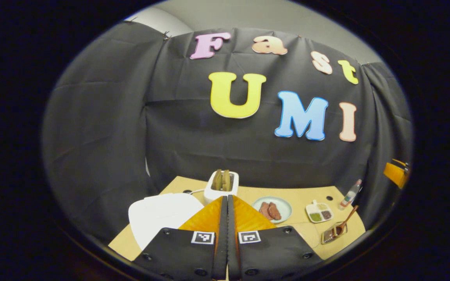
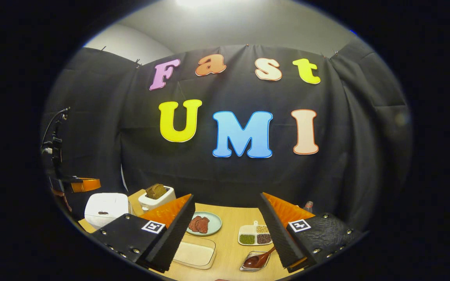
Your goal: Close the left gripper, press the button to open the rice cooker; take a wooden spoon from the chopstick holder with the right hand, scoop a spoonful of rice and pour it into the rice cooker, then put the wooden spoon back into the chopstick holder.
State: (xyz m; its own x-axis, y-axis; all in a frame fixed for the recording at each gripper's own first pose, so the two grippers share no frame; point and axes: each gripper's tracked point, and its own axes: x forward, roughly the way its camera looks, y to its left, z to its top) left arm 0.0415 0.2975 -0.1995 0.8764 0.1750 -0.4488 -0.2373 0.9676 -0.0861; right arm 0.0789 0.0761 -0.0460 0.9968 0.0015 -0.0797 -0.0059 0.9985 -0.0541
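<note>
No readable text on my feeds.
I see square black-and-white marker tags on the left hand-held gripper (image 1: 227, 203) and on the right hand-held gripper (image 2: 227, 226), patterns only, no letters or numbers. The bottle (image 1: 350, 194) on the worktop (image 1: 307, 197) has a label too small to read.

One toaster (image 2: 156, 199), one plate (image 2: 214, 223) (two meat slices (image 2: 199, 224))

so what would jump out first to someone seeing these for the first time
Probably the white rice cooker at the table's left edge, lid down, with the toaster holding bread just behind it. Next, the wooden spoon lying in its holder at the front, near the plate of meat in the middle. The left gripper is shut above the table, while the right gripper hangs wide open.
</note>
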